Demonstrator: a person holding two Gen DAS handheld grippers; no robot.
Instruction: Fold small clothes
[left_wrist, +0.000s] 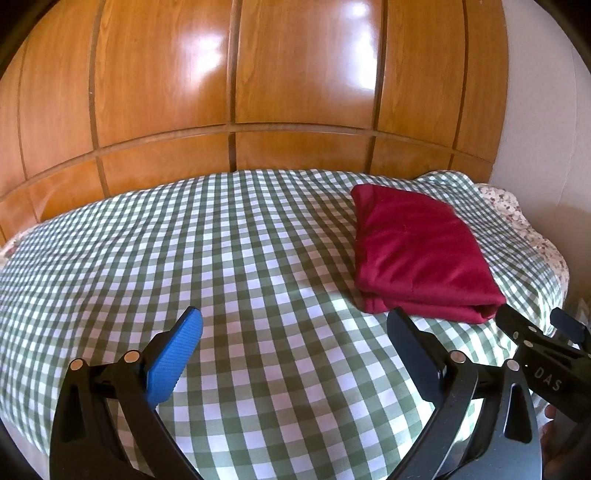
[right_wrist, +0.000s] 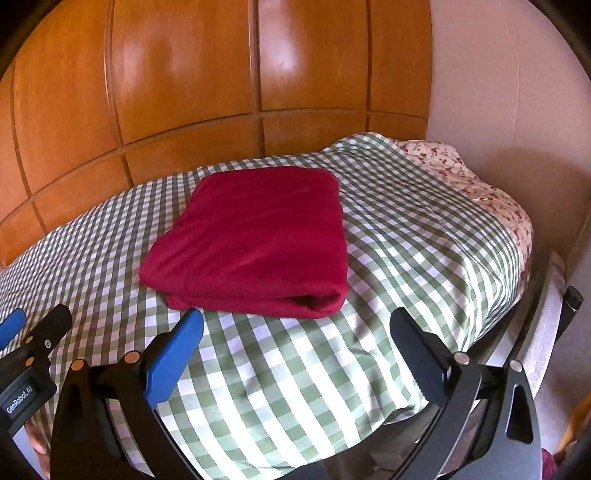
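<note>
My red garment (right_wrist: 255, 240) looks folded on the bed (right_wrist: 406, 258); both grippers (left_wrist: 295, 325) (right_wrist: 295, 325) hover wide, empty; next probably another piece.

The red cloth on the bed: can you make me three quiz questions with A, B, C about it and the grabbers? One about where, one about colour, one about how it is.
1. Where does the red cloth lie?
A. on the checked bed cover
B. on the floor
C. in a grabber

2. What colours are the checks on the bed cover?
A. blue and yellow
B. green and white
C. black and red

3. How is the red cloth now?
A. spread out flat
B. crumpled in a ball
C. folded into a neat stack

Answers:
1 A: it rests on the cover, in front of both grabbers.
2 B: green and white squares show all over.
3 C: layers show at its near edge; the left gripper and the right gripper both stand open, holding nothing.
</note>
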